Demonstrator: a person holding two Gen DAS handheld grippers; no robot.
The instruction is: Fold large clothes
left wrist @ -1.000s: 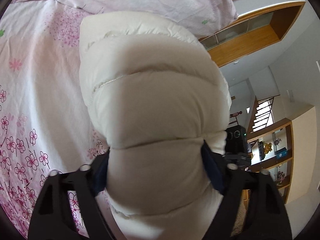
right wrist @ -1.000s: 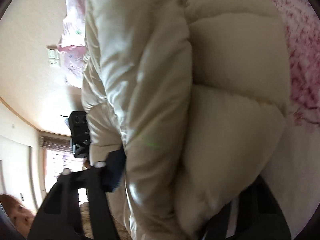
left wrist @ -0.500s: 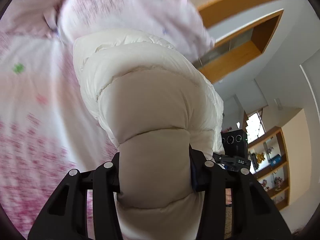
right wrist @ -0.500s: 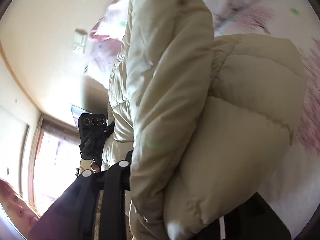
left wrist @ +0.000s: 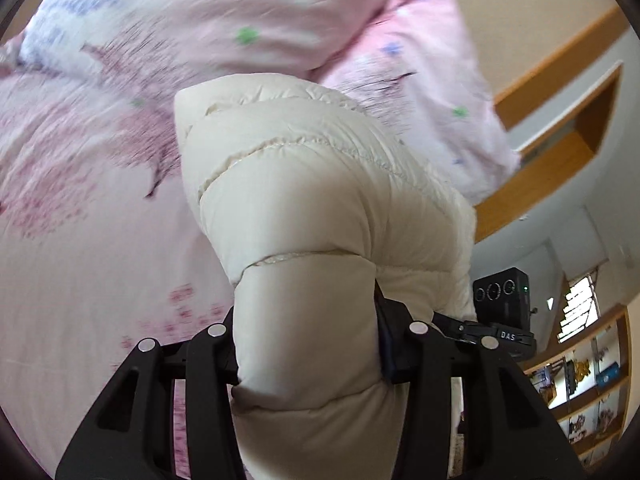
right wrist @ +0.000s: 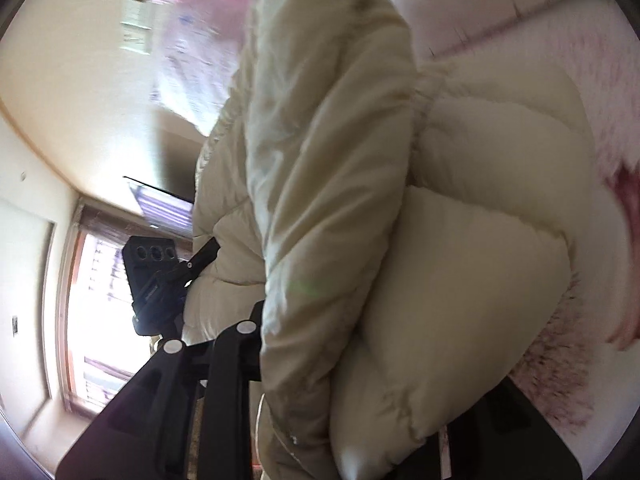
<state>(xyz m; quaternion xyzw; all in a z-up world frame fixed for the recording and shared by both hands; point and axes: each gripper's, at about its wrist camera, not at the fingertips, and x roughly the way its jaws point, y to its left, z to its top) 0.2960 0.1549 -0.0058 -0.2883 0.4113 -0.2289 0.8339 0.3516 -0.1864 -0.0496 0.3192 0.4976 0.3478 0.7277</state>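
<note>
A cream puffer jacket (left wrist: 320, 200) hangs in a thick bundle above the pink floral bed. In the left wrist view my left gripper (left wrist: 308, 336) is shut on a padded roll of it, pads pressing in on both sides. In the right wrist view the jacket (right wrist: 328, 160) fills the middle, folded over on itself. My right gripper (right wrist: 360, 360) clamps this bundle and its jaws are opening slightly, with the jacket still pinched between them. Its right finger is hidden behind the padding. Each view shows the other gripper's body behind the jacket.
The bed sheet (left wrist: 80, 240) spreads below on the left, with pink pillows (left wrist: 260, 20) at its head. Wooden shelves (left wrist: 580, 380) stand at the far right. A bright window (right wrist: 100, 280) and a beige wall lie to the left in the right wrist view.
Both grippers have carried the jacket across the bed toward the pillows. The left jaws have squeezed narrower on the padded roll, and the right jaws have also closed in on the bundle.
</note>
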